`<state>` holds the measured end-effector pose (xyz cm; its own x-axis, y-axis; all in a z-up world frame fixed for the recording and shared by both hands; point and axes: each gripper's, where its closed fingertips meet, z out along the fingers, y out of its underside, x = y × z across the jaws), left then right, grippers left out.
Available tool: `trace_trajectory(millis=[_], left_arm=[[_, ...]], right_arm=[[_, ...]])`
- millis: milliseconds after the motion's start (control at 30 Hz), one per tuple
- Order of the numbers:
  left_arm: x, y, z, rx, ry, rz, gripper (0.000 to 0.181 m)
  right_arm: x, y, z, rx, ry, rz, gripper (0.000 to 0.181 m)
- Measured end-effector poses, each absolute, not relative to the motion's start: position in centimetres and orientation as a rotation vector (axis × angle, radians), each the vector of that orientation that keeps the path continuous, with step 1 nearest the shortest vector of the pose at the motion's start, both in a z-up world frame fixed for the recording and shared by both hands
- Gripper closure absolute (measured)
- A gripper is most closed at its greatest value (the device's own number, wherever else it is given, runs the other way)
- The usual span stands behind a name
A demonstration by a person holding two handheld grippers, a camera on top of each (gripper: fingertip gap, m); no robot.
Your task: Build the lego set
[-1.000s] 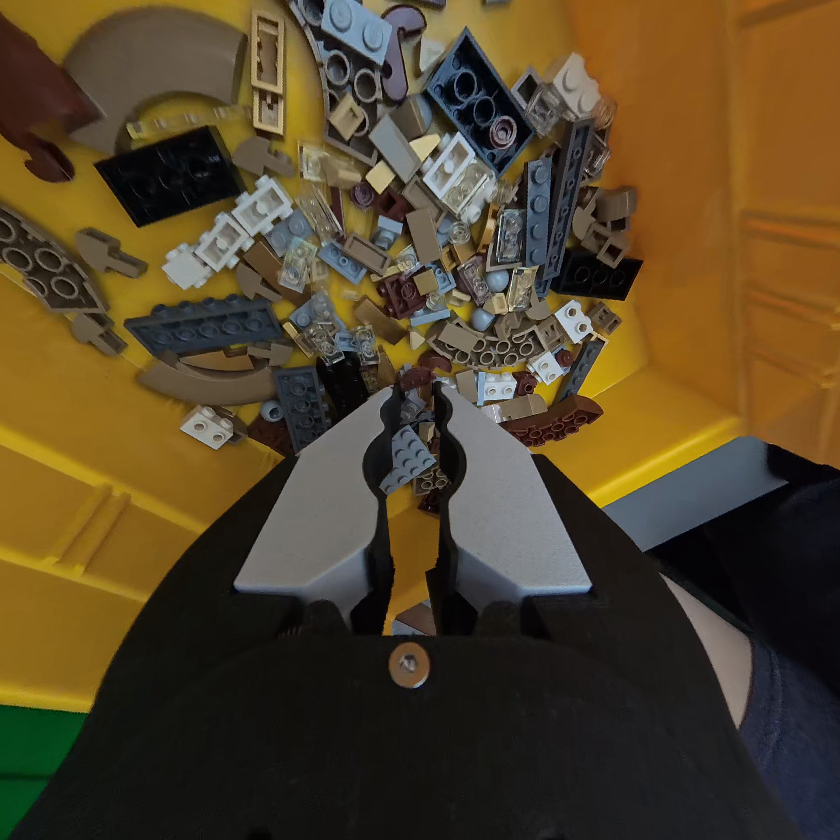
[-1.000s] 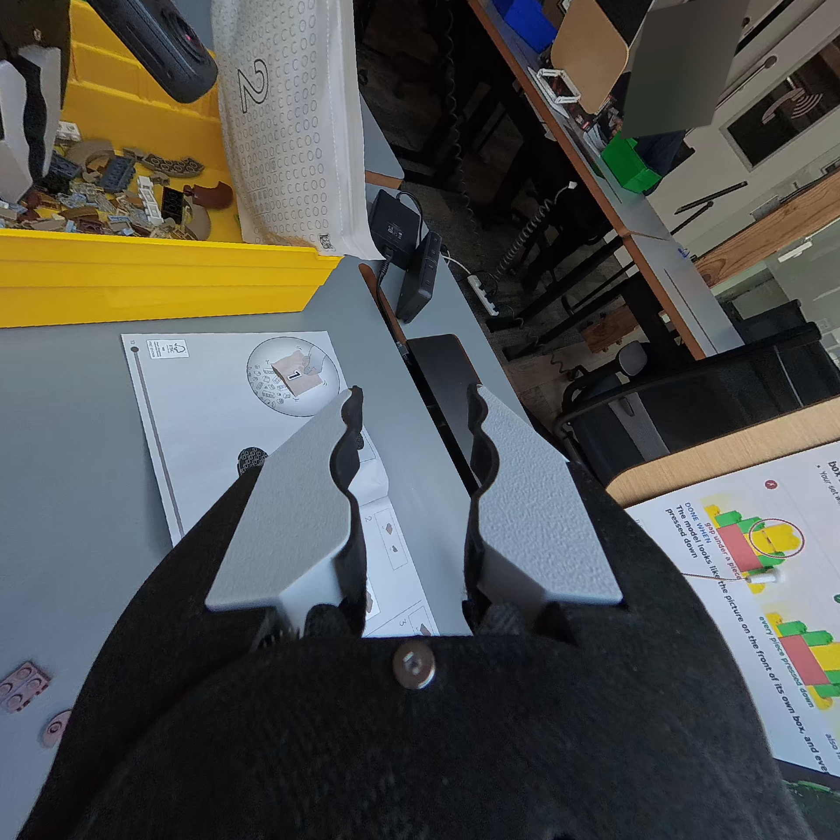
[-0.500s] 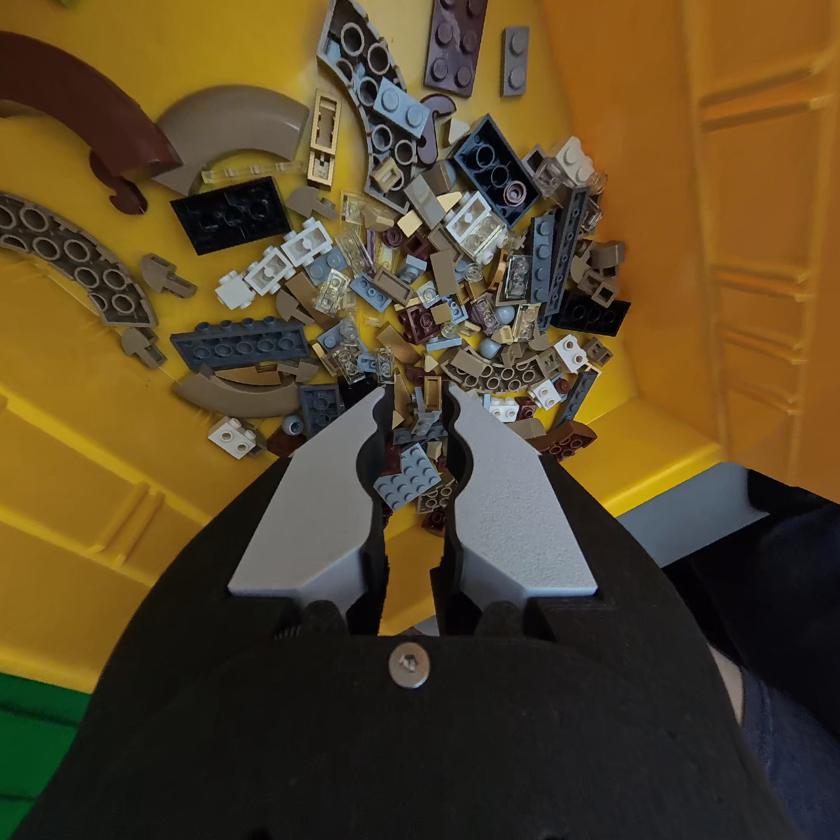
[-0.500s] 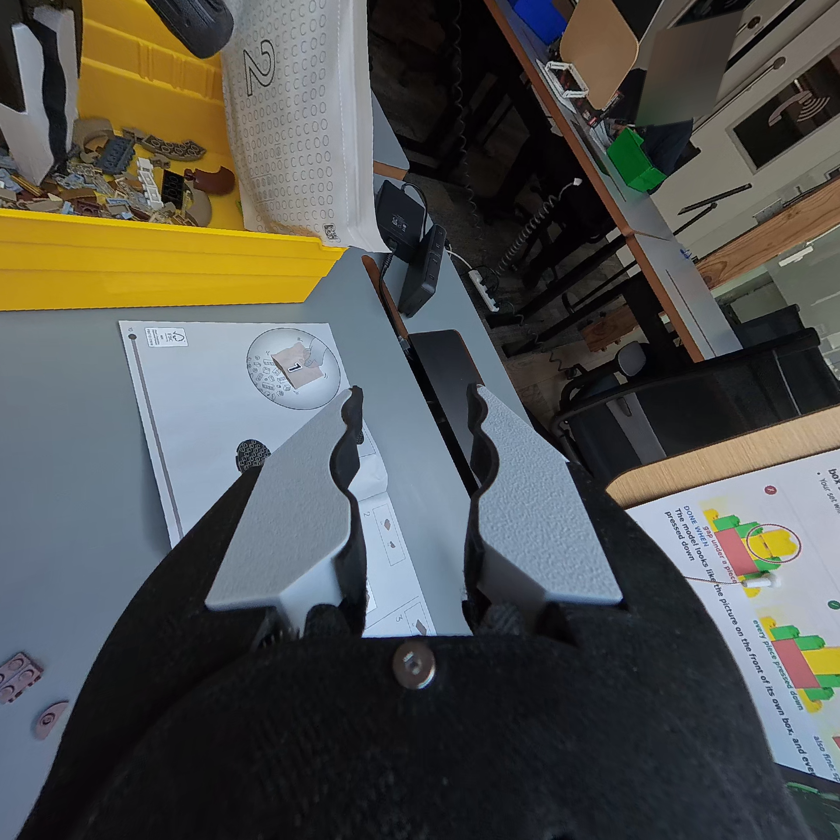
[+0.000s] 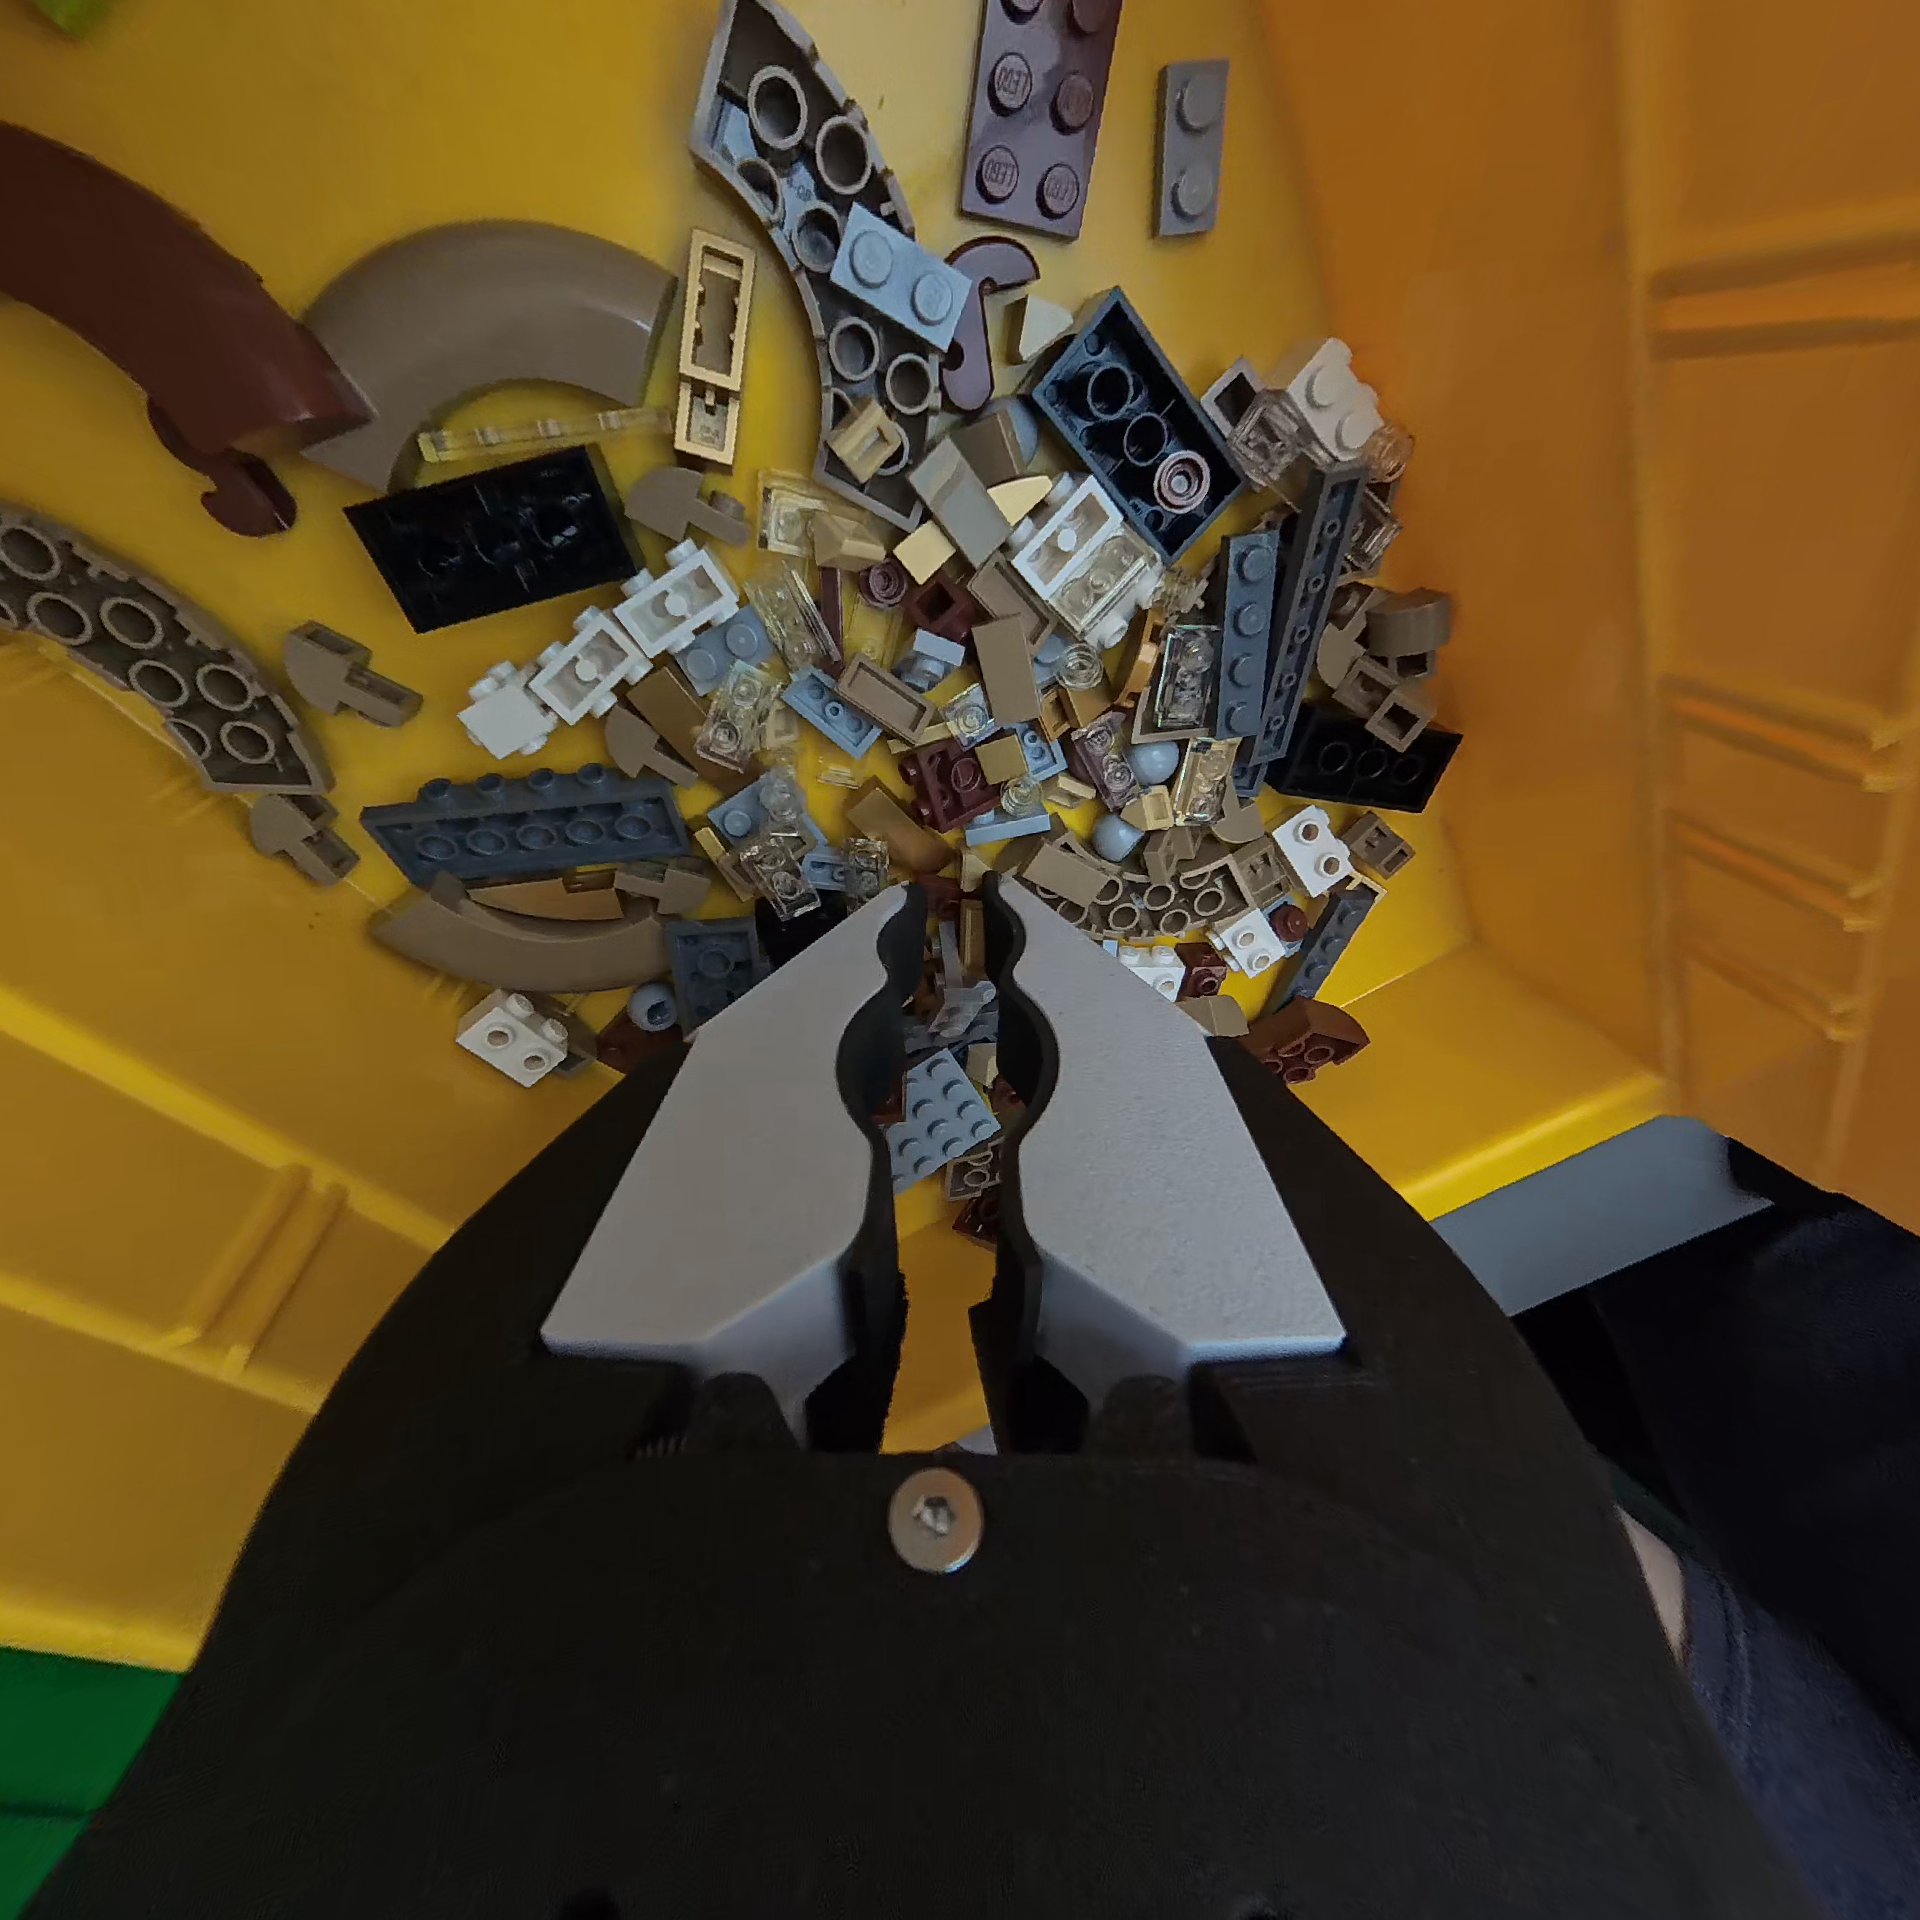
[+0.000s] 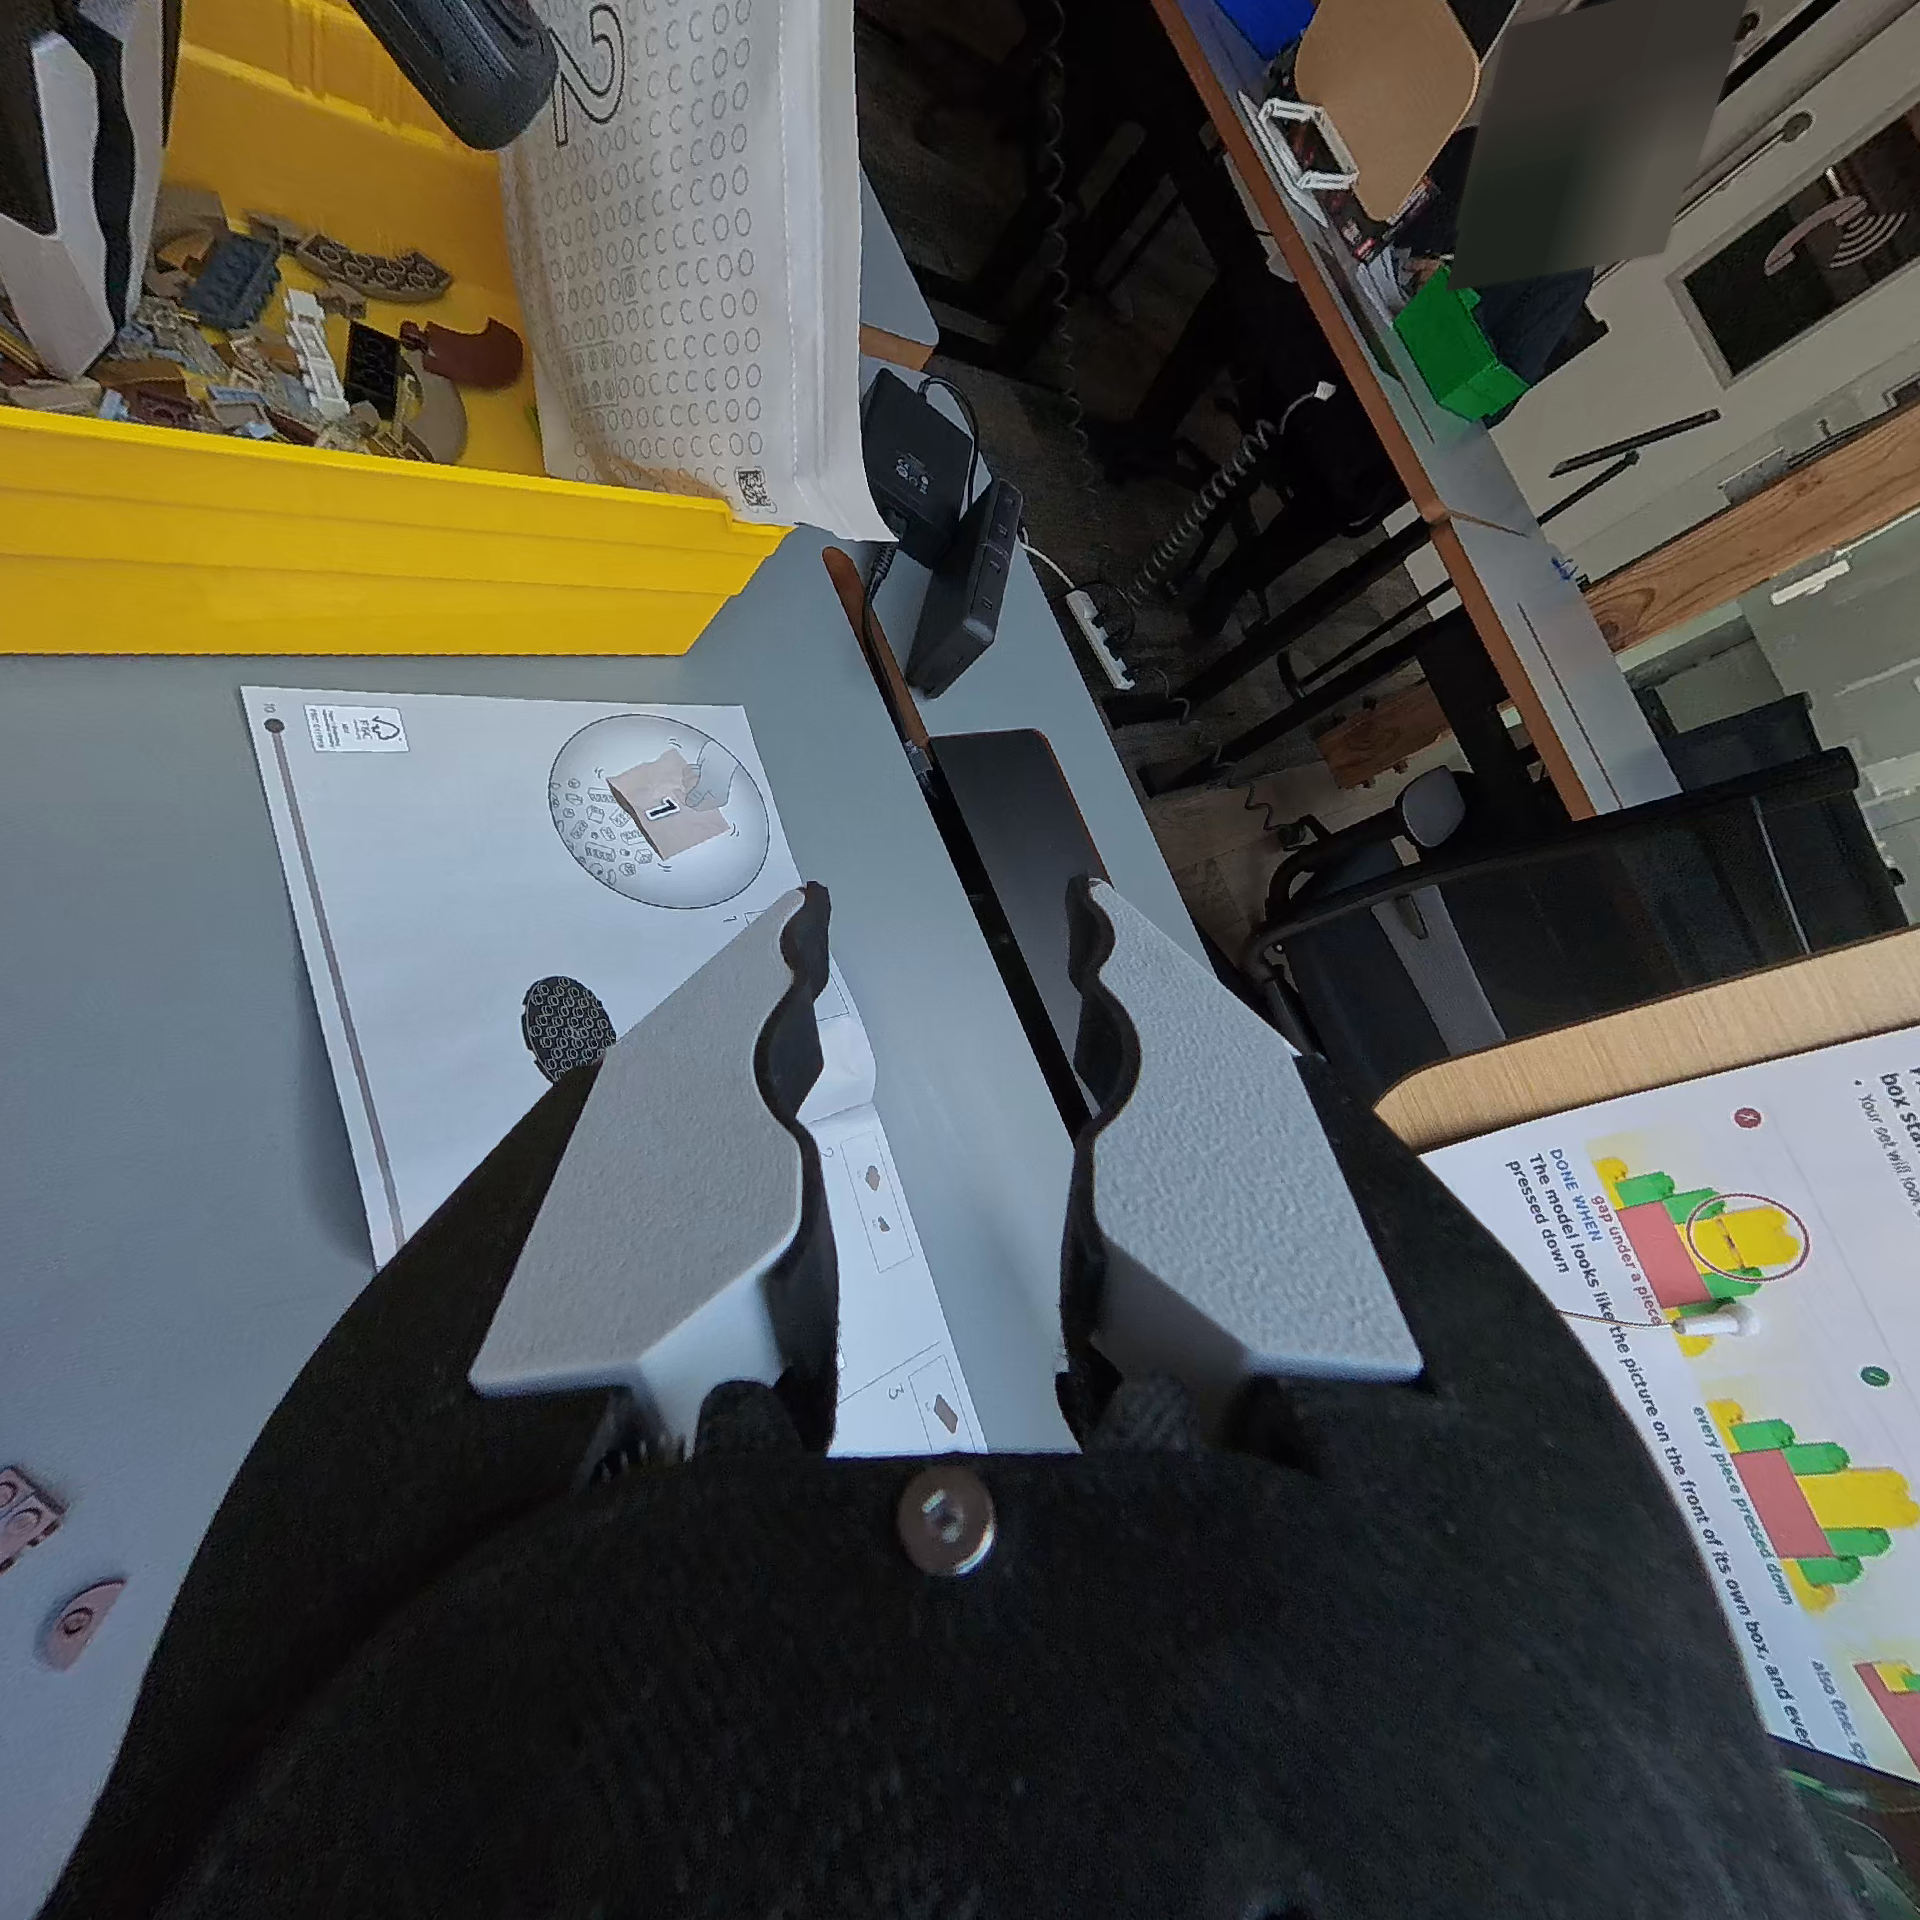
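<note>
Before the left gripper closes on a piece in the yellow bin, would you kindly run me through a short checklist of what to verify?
1. Left gripper over the loose brick pile in the yellow plastic bin: ok.
2. Left jaws parted, narrow gap: ok.
3. Single piece isolated between the fingertips: not ok; several small pieces crowd the gap, above the light grey studded plate.
4. Whether the tips touch the pile: cannot tell.
5. Right gripper open, holding nothing, over the grey table: ok.
6. White instruction sheet lying flat, in view: ok.
</note>
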<state>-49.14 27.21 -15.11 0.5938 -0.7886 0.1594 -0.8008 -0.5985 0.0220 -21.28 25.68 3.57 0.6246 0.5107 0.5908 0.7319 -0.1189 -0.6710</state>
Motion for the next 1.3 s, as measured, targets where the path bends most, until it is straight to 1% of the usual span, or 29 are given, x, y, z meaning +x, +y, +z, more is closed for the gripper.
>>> trace_trajectory(millis=[33,367,400,467,600,733,933,1100,1200,1267,1300], left_arm=[[-49.2,27.2,-15.2,2.723,-1.348,0.199,0.173],[-50.0,26.4,-15.7,2.674,-1.305,0.175,0.172],[-50.0,26.5,-15.7,2.677,-1.303,0.17,0.175],[-49.6,26.6,-15.7,2.688,-1.31,0.188,0.171],[-49.5,26.7,-15.7,2.685,-1.336,0.184,0.17],[-49.4,26.9,-15.6,2.693,-1.34,0.172,0.163],[-49.5,27.1,-15.7,2.692,-1.356,0.141,0.168],[-49.6,27.0,-15.5,2.68,-1.38,0.121,0.17],[-49.9,27.2,-14.0,2.744,-1.367,0.106,0.17],[-49.3,27.6,-11.5,2.863,-1.366,0.155,0.17],[-48.2,27.5,-9.7,2.93,-1.392,0.232,0.174]], right_arm=[[-21.3,25.7,3.5,-1.78,-1.011,-0.26,0.135],[-21.4,25.7,2.9,-1.794,-1.04,-0.273,0.135],[-21.5,25.7,2.8,-1.795,-1.044,-0.274,0.135],[-21.6,25.7,2.6,-1.797,-1.052,-0.276,0.135],[-21.6,25.7,2.4,-1.803,-1.065,-0.288,0.135],[-21.5,25.7,2.4,-1.803,-1.066,-0.289,0.135],[-21.5,25.7,2.2,-1.807,-1.076,-0.293,0.136],[-21.5,25.6,2.3,-1.804,-1.082,-0.302,0.137],[-21.3,25.2,3.0,-1.787,-1.075,-0.31,0.137],[-21.0,24.8,4.0,-1.768,-1.056,-0.318,0.137],[-20.6,24.5,4.6,-1.759,-1.041,-0.325,0.137]])
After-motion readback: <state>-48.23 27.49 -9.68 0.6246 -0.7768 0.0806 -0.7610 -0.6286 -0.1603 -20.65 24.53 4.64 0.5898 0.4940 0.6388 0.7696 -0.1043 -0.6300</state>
